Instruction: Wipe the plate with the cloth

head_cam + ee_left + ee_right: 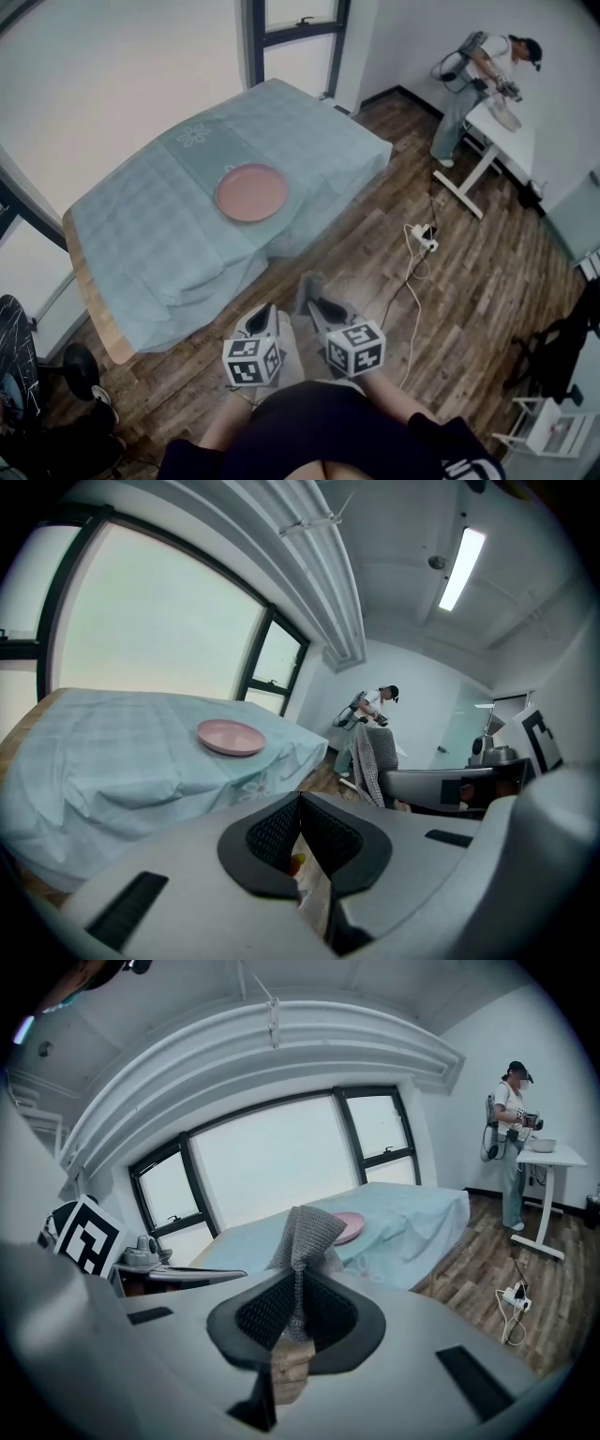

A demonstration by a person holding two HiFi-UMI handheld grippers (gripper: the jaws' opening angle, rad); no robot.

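Plate [250, 192] rests on tablecloth [150, 234] — power strip [425, 239] on floor [366, 262] nearby.

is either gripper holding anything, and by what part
The right gripper is shut on the grey cloth, pinching a bunched part; the rest sticks out past the tips. The left gripper is shut, empty.

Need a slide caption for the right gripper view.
Right gripper clamps a grey cloth, pink plate waiting on the covered table ahead.
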